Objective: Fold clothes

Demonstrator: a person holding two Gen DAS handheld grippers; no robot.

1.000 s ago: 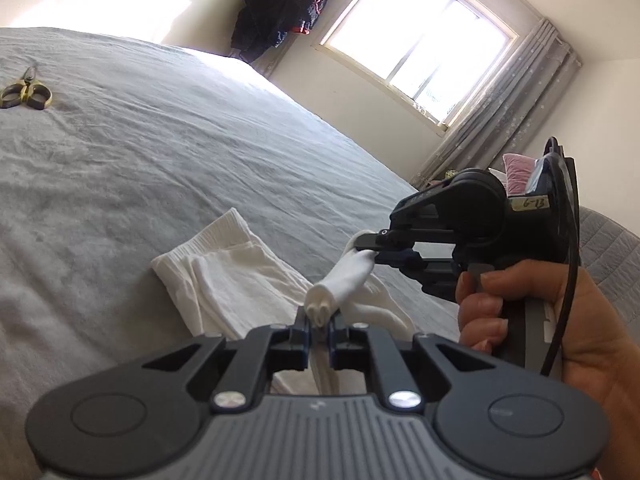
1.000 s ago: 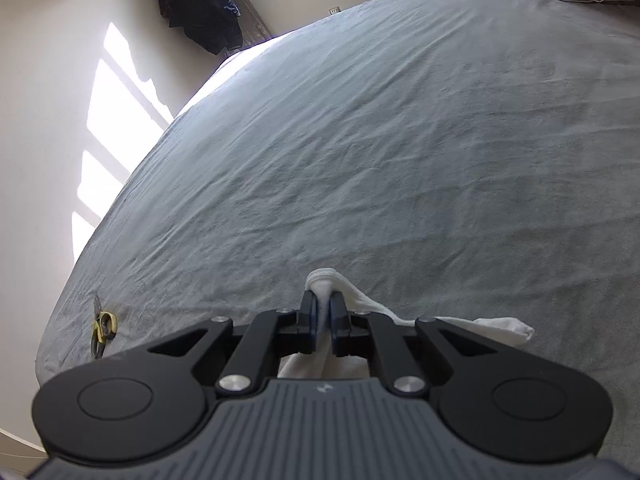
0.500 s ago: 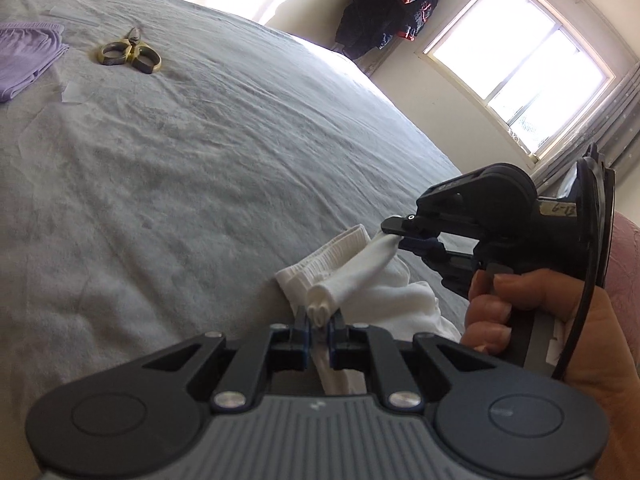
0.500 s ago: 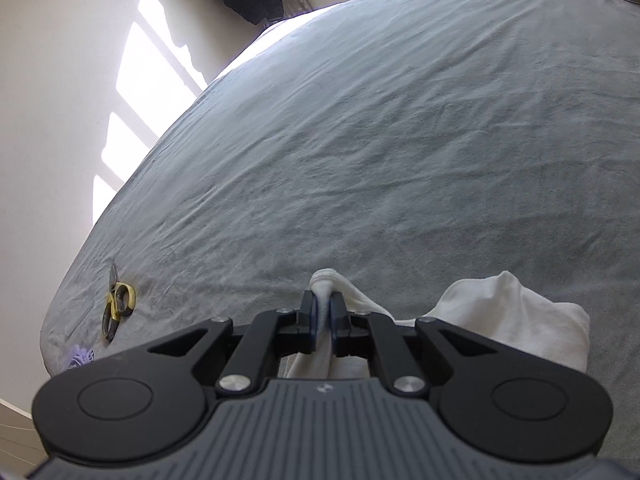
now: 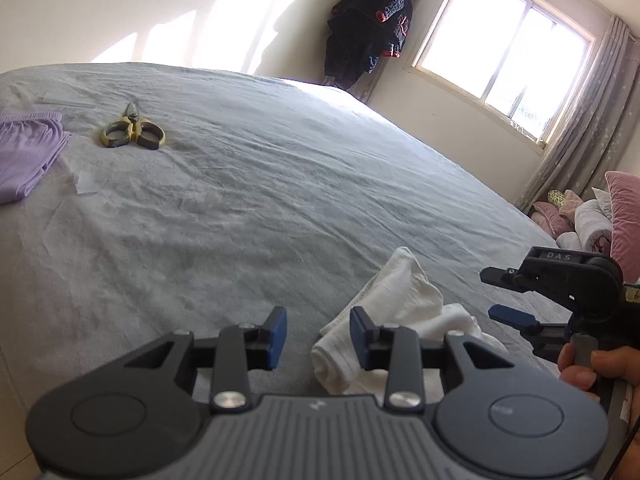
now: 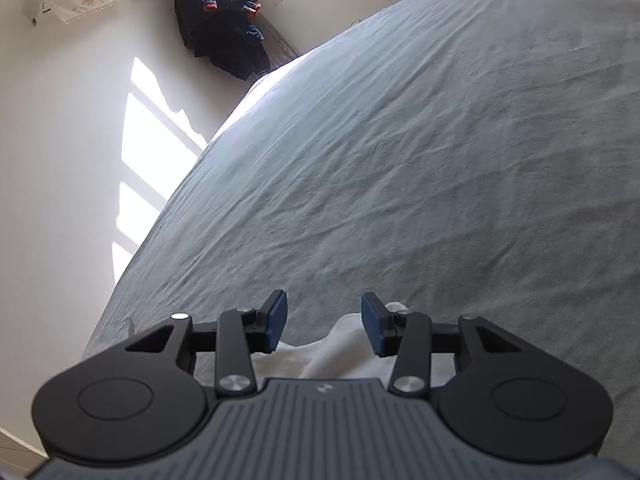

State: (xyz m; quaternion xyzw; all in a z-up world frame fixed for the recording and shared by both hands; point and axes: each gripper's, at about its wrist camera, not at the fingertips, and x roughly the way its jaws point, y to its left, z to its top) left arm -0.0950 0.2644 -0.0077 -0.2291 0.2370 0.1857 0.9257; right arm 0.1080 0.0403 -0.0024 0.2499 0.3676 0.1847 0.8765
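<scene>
Cloth this light and limp should sag wherever it is unsupported, so I judge a pinch at two corners of a hem or folded edge the surest hold. The white garment is thin, soft cotton, bunched in a loose, half-rolled bundle with a ribbed edge on its left side. It lies on the grey bed at the near right, just past both tools. The left gripper has just been opening; its fingers stand spread with nothing between them, the garment beside the right one. The right gripper has likewise just spread, cloth lying loose beneath it, unpinched.
</scene>
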